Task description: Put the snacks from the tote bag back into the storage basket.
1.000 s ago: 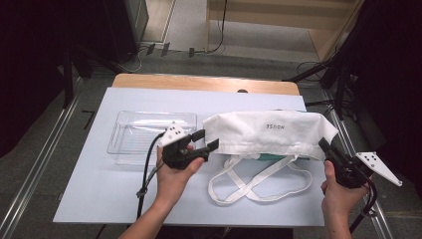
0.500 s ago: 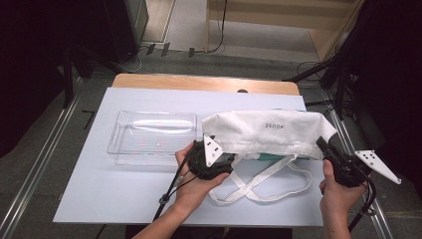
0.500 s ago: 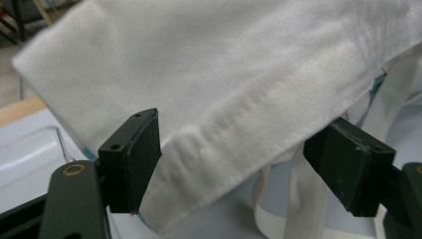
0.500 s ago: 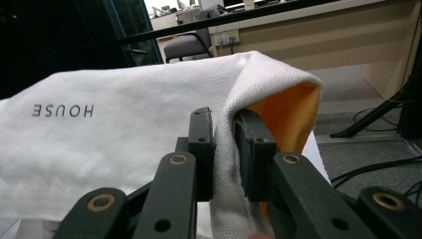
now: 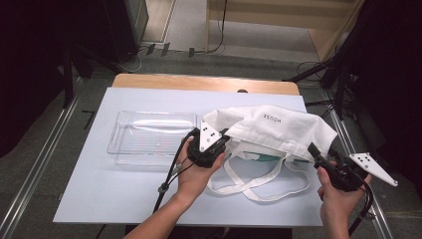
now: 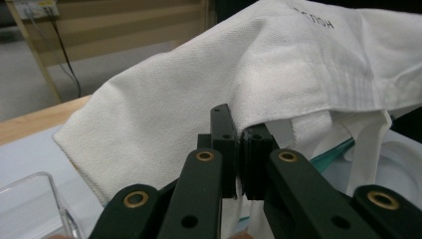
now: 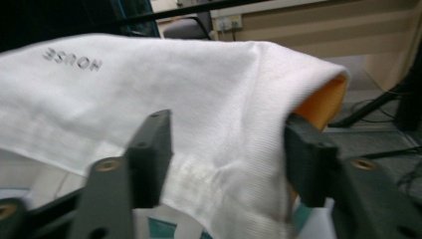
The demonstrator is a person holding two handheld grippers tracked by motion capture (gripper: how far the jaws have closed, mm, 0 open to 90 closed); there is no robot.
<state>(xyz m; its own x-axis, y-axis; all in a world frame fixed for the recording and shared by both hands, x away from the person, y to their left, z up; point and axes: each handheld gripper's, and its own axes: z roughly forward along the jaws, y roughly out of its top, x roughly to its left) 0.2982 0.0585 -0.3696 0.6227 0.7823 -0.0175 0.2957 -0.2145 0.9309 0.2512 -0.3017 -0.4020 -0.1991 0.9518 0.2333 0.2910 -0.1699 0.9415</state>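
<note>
The white tote bag lies on the counter, right of the clear tray. The left tongs have just closed, pinching the bag's edge. The right tongs have just been opening and stand apart, the bag's cloth between them.

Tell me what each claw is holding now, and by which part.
The left claw is shut on the hem of the white bag at its opening. The right claw stands open around the bag's corner, gripping nothing.
</note>
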